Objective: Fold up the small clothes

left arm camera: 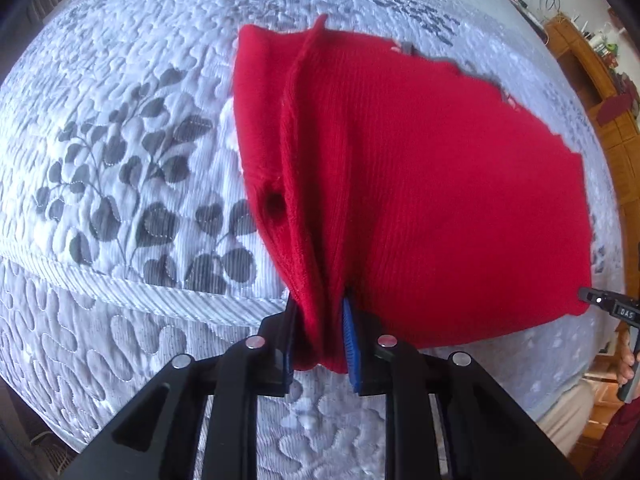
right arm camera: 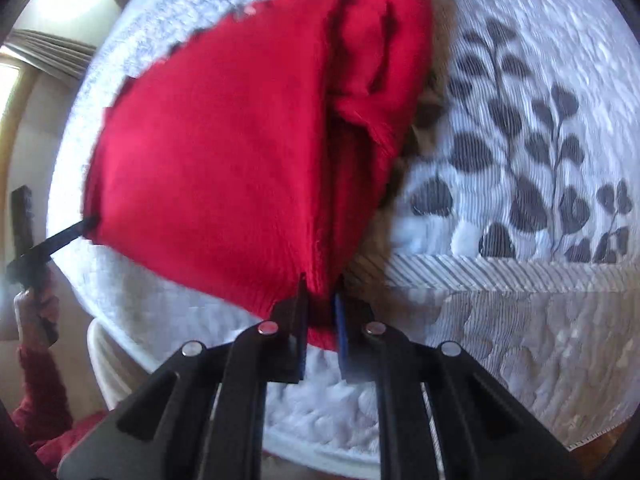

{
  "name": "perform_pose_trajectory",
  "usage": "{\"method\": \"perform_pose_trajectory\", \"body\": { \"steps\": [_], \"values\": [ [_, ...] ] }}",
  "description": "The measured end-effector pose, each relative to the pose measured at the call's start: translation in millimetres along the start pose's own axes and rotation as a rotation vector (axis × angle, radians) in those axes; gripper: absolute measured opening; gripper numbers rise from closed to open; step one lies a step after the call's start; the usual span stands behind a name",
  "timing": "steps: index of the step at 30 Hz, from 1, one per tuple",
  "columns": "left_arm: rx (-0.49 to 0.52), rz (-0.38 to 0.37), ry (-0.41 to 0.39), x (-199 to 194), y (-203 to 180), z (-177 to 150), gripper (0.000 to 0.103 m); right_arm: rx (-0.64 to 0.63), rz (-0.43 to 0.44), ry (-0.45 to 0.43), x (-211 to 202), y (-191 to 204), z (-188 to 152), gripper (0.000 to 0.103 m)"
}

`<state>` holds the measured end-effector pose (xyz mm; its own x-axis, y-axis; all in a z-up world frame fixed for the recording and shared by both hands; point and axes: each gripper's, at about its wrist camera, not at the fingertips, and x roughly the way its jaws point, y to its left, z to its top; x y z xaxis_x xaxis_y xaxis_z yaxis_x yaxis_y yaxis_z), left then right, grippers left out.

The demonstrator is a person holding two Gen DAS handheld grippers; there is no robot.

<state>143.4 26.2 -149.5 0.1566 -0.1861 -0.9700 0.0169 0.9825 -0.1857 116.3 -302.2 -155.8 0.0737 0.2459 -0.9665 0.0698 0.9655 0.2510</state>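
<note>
A red knit garment hangs stretched between both grippers above a quilted bed. My left gripper is shut on one bunched corner of it, with red cloth squeezed between the blue pads. My right gripper is shut on the opposite corner of the same garment. The right gripper also shows at the right edge of the left wrist view, and the left one at the left edge of the right wrist view. The garment's far edge trails toward the quilt.
The bed is covered by a white quilt with grey leaf prints and a corded seam near its edge. A wooden cabinet stands beyond the bed at the right. A window with a curtain is at the left.
</note>
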Motion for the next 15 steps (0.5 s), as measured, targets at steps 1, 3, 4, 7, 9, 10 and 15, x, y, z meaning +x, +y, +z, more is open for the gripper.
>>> {"method": "perform_pose_trajectory", "body": {
  "steps": [1, 3, 4, 7, 9, 10, 15],
  "values": [
    [0.016, 0.013, -0.01, 0.4, -3.0, -1.0, 0.022, -0.004, 0.0, 0.002, 4.1, -0.9, 1.2, 0.013],
    [0.036, 0.033, -0.015, -5.4, -7.7, -1.5, 0.036, 0.004, 0.017, -0.001, 0.9, -0.6, 4.4, 0.02],
    [0.048, 0.045, -0.012, -11.4, -8.6, -2.0, 0.041, -0.007, 0.013, -0.008, -4.4, 1.2, 5.1, 0.029],
    [0.086, 0.11, -0.063, -39.1, -4.1, -2.1, 0.045, -0.058, -0.074, -0.071, -37.8, 6.2, 10.1, 0.043],
    [0.08, 0.146, -0.112, -57.5, 3.4, 10.5, 0.047, -0.056, -0.076, -0.118, -59.0, 6.1, 20.1, 0.043],
    [0.078, 0.152, -0.129, -62.7, 8.4, 23.1, 0.047, -0.058, -0.069, -0.141, -68.6, 4.1, 27.5, 0.043],
    [0.075, 0.199, -0.167, -59.1, 2.3, 90.7, 0.051, -0.02, -0.019, -0.182, -76.5, 6.0, 97.9, 0.045]
  ]
}}
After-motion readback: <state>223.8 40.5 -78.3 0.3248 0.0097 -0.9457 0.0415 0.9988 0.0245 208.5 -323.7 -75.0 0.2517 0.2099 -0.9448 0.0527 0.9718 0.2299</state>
